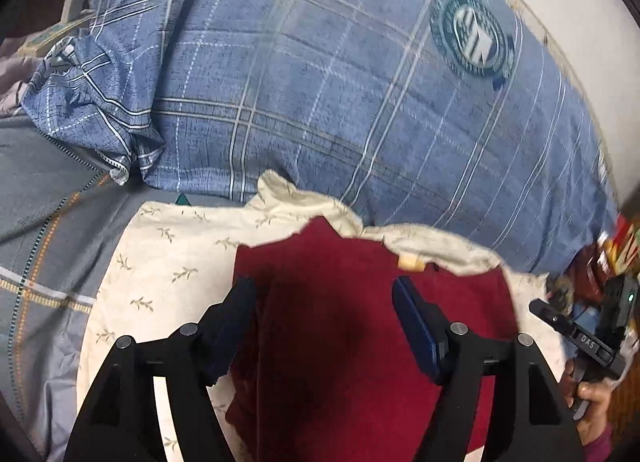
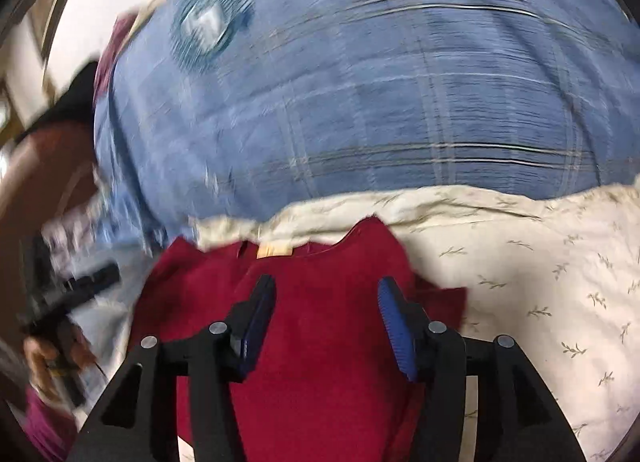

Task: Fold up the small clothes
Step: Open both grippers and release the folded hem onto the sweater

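Note:
A small dark red garment lies on a cream cloth with a leaf print. A tan label shows at its neck edge. My left gripper is open and empty, held just above the garment. In the right wrist view the same red garment lies under my right gripper, which is open and empty; one side is folded in and the tan label shows at the collar. The right gripper also shows in the left wrist view at the right edge, held by a hand.
A big blue plaid pillow lies right behind the garment. Grey striped bedding is at the left. A charger and power strip sit at the far left. The right wrist view is blurred; the other gripper shows at left.

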A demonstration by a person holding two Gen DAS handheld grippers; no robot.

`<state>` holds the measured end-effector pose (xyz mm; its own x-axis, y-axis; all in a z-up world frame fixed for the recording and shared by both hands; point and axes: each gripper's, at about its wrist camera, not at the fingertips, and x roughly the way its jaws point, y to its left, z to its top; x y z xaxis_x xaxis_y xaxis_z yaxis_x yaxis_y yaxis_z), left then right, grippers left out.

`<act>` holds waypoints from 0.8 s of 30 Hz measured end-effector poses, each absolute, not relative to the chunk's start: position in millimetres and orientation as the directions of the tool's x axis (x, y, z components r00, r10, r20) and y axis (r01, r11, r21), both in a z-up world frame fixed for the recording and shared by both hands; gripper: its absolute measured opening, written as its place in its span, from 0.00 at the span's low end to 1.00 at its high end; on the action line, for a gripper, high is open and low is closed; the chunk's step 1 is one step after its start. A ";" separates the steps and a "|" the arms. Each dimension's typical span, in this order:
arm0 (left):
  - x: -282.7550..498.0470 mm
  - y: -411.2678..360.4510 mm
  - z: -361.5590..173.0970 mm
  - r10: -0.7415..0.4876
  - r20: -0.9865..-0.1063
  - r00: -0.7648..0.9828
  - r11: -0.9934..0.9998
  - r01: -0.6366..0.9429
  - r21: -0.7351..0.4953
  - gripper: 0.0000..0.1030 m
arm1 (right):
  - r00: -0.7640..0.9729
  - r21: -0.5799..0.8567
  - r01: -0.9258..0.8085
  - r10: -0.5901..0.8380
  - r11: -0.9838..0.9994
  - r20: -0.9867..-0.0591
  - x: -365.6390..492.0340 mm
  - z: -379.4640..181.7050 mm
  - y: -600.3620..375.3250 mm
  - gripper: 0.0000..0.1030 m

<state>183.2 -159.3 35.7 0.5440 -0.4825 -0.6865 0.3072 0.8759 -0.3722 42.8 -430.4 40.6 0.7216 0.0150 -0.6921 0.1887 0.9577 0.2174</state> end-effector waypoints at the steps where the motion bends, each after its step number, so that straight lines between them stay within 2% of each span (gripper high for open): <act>1: 182.9 -162.5 33.2 -0.466 -0.700 0.542 0.884 0.308 -0.351 0.68 | 0.711 0.201 0.190 0.006 0.961 -0.703 48.2 34.9 -426.4 0.52; 6: 208.8 -180.7 3.4 -0.344 -0.773 0.533 0.936 0.256 -0.240 0.68 | 0.651 0.120 0.295 -0.108 0.948 -0.752 80.9 0.2 -436.0 0.50; 9: 229.4 -188.1 -20.4 -0.276 -0.817 0.506 0.959 0.197 -0.202 0.69 | 0.601 0.148 0.355 -0.104 0.923 -0.792 96.8 -21.3 -459.8 0.50; 15: 242.1 -184.8 -29.4 -0.306 -0.814 0.494 0.952 0.176 -0.250 0.70 | 0.602 0.139 0.347 -0.107 0.928 -0.791 95.9 -20.1 -460.4 0.53; 19: 214.9 -174.0 -12.1 -0.326 -0.800 0.504 0.942 0.244 -0.230 0.67 | 0.627 0.194 0.329 -0.060 0.924 -0.777 62.2 -3.5 -456.0 0.53; 24: 159.6 -132.5 6.9 -0.382 -0.763 0.522 0.917 0.314 -0.244 0.68 | 0.630 0.195 0.268 -0.018 0.943 -0.776 -5.0 10.1 -439.6 0.63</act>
<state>159.6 -132.5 6.9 0.5218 -0.3818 -0.7629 0.3142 0.9174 -0.2442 -5.0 -439.6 10.1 0.6300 -0.0181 -0.7764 0.2679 0.9434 0.1954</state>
